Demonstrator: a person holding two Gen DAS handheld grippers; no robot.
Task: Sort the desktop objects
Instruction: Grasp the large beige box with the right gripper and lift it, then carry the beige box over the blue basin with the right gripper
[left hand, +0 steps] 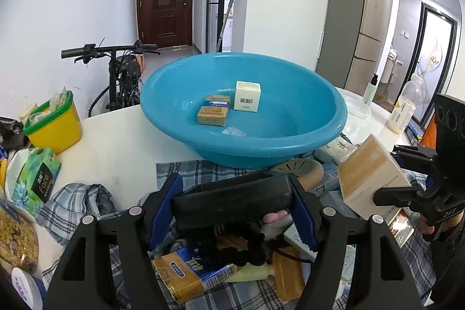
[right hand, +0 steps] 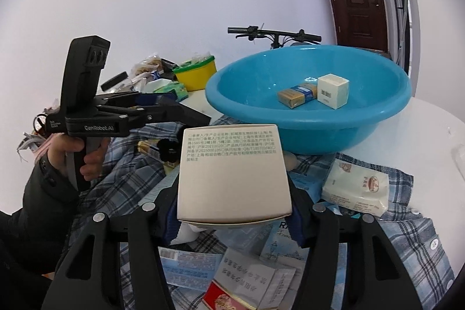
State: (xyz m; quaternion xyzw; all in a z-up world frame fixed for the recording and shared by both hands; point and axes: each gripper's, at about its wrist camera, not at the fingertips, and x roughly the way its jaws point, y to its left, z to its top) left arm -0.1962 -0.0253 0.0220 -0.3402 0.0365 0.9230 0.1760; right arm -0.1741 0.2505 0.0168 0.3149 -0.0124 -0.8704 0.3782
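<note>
A blue basin (left hand: pixel 325 132) stands on the white table; it holds a gold cigarette pack (left hand: pixel 213 110) and a small white box (left hand: pixel 247 96). It also shows in the right wrist view (right hand: pixel 363 121). My left gripper (left hand: pixel 232 207) is shut on a black rectangular box (left hand: pixel 229 201) above a pile of packets on a plaid cloth. My right gripper (right hand: pixel 234 199) is shut on a cream carton (right hand: pixel 232 173) with printed text, held in front of the basin. That carton shows at the right of the left wrist view (left hand: pixel 369 173).
A yellow tub with a green rim (left hand: pixel 55 124) and a green tissue pack (left hand: pixel 36 176) lie at the left. Two bottles (left hand: pixel 405 106) stand at the right behind the basin. A white packet (right hand: pixel 357 185) and more packets lie on the plaid cloth (right hand: pixel 407 234). A bicycle (left hand: pixel 122 77) stands behind the table.
</note>
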